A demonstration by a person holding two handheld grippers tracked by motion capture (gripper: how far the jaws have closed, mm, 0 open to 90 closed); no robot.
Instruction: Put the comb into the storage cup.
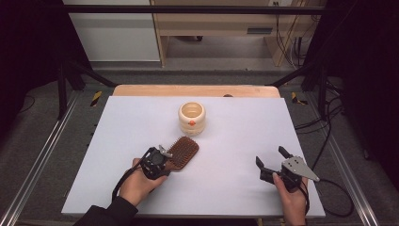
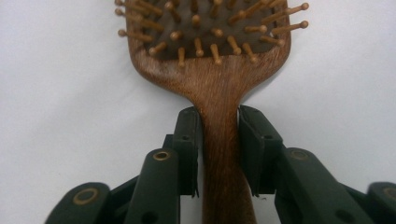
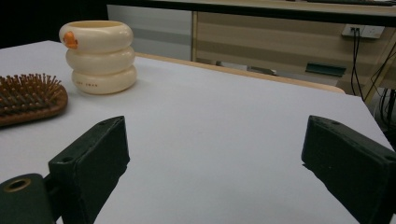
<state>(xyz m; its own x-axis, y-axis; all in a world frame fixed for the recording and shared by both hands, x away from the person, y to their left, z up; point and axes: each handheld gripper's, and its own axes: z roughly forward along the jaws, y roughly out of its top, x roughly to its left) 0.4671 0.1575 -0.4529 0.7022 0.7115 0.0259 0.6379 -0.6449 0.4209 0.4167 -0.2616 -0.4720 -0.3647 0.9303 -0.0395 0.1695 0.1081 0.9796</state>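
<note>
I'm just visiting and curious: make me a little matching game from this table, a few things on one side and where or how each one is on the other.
Things:
1. wooden hairbrush
2. cream ringed pot
3. left hand-held gripper
4. right hand-held gripper

States:
A. jaws wide apart over bare white tabletop
B. standing upright, farther back on the table
C. lying bristles up, handle toward the person
D. jaws on either side of a wooden handle

Pairs: 1-C, 2-B, 3-D, 4-A
</note>
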